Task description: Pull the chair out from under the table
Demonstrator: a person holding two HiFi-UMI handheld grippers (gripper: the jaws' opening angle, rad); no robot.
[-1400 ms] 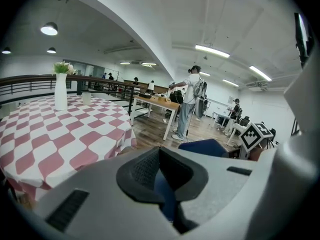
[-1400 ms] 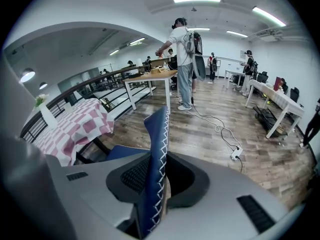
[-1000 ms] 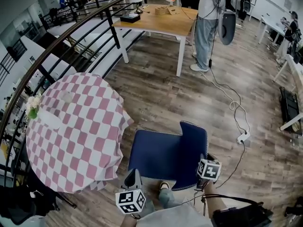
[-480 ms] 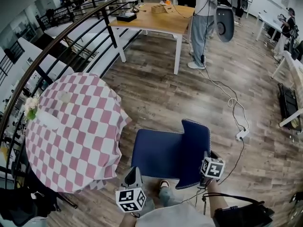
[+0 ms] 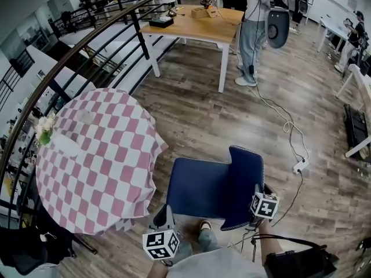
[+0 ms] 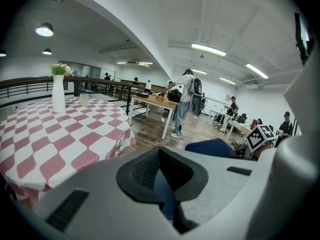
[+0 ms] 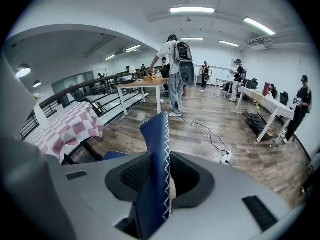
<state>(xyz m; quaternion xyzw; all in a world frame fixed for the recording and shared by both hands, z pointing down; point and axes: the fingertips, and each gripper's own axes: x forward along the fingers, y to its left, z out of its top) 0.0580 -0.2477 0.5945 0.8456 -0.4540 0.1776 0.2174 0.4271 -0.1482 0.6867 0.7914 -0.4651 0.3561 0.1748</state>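
Observation:
A blue chair stands beside the round table [image 5: 93, 155], which wears a pink-and-white checked cloth; its seat [image 5: 197, 187] faces the table and its backrest [image 5: 244, 181] is to the right. My right gripper [image 5: 255, 193] straddles the backrest [image 7: 157, 149] near its lower right edge. Its jaws are opening: the left pad lies along the blue panel and a slit of light shows on the right. My left gripper [image 5: 164, 214] hovers by the seat's near-left corner, open, with blue seat showing through the gap in the left gripper view [image 6: 162, 179].
A white vase with flowers [image 5: 45, 133] and a cup [image 5: 85, 118] stand on the round table. A dark railing [image 5: 87, 45] runs behind it. Farther off are a wooden-topped table [image 5: 194, 25] and a standing person [image 5: 254, 33]. A cable and power strip [image 5: 298, 167] lie right of the chair.
The whole view has shifted slightly, so chair and table sit a little further right in the frame. The right gripper has stayed at the backrest and the left by the seat corner.

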